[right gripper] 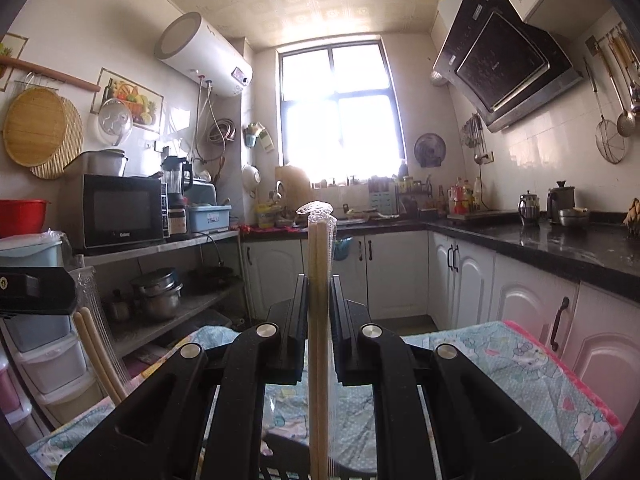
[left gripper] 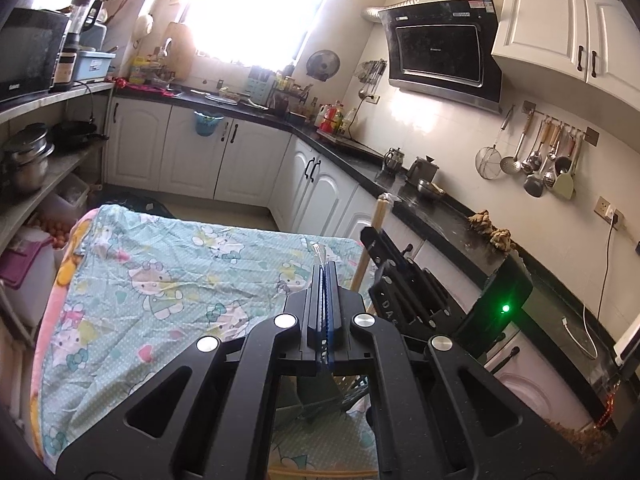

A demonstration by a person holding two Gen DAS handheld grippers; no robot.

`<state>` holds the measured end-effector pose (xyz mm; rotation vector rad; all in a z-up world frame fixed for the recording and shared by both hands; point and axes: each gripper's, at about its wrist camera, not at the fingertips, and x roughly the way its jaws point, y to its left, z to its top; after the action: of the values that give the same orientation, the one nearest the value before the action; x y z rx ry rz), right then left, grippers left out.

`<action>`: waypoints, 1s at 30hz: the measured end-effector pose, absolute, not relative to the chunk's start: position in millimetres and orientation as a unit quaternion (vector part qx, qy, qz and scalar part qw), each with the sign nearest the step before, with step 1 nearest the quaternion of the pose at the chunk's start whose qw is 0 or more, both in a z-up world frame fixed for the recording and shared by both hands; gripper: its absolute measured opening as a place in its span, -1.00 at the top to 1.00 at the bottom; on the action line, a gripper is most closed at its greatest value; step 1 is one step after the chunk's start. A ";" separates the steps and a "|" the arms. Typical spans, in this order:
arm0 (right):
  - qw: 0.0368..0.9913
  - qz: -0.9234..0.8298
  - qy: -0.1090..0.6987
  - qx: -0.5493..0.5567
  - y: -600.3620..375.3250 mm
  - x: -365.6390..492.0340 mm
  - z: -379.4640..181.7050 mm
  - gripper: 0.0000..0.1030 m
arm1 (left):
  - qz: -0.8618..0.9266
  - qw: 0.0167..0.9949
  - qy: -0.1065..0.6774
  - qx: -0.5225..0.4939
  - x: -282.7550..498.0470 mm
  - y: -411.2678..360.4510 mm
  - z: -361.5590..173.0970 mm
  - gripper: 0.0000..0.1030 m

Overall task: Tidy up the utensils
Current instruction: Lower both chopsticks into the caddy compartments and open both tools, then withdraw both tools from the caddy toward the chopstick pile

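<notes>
Right fingers [right gripper: 319, 280]: mine, clamped on wrapped chopsticks [right gripper: 319, 320] standing upright between them, tips rising past my fingertips.
Left fingers [left gripper: 325, 280]: mine, pressed together on a thin clear wrapper [left gripper: 320, 254] that pokes out just beyond the tips.
Second chopsticks [right gripper: 98, 356]: left of my right fingers, leaning.
Surface [left gripper: 168, 264]: below both fingers, under a cartoon-print cloth.

Pale wood chopsticks [right gripper: 319, 320], turquoise cartoon-cat cloth [left gripper: 168, 272]
</notes>
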<state>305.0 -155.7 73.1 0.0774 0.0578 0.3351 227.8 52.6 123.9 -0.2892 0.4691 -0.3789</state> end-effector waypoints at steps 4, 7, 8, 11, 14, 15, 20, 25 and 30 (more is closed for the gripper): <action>0.983 0.171 0.047 0.038 -160.1 304.1 65.7 0.79 | -0.179 0.943 0.237 -0.149 228.7 55.5 116.6 1.00; 0.982 0.174 0.061 0.036 -163.2 302.7 60.5 0.78 | -0.173 0.944 0.240 -0.149 227.9 56.9 112.5 0.86; 0.982 0.174 0.064 0.036 -164.5 302.2 59.1 0.74 | -0.168 0.945 0.240 -0.148 227.2 57.5 111.0 0.80; 0.981 0.174 0.074 0.036 -169.6 298.8 54.2 0.60 | -0.161 0.946 0.239 -0.147 224.0 59.4 108.8 0.57; 0.980 0.178 0.085 0.036 -174.3 295.7 51.8 0.53 | -0.154 0.949 0.237 -0.140 219.8 60.3 108.1 0.36; 0.979 0.180 0.089 0.034 -175.8 293.7 51.3 0.49 | -0.151 0.950 0.236 -0.137 217.8 60.2 108.0 0.29; 0.977 0.185 0.106 0.023 -180.9 282.5 52.1 0.34 | -0.135 0.956 0.228 -0.126 205.5 62.0 106.7 -0.12; 0.972 0.196 0.131 0.015 -184.4 268.6 54.2 0.15 | -0.124 0.958 0.227 -0.121 196.4 65.7 103.0 -0.50; 0.968 0.197 0.157 0.014 -188.7 254.4 54.1 0.10 | -0.116 0.960 0.231 -0.111 186.7 64.2 98.1 -0.74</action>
<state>254.4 -188.7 54.1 0.0281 0.3178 0.3988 186.7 64.2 98.1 -0.2242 0.4680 -0.2359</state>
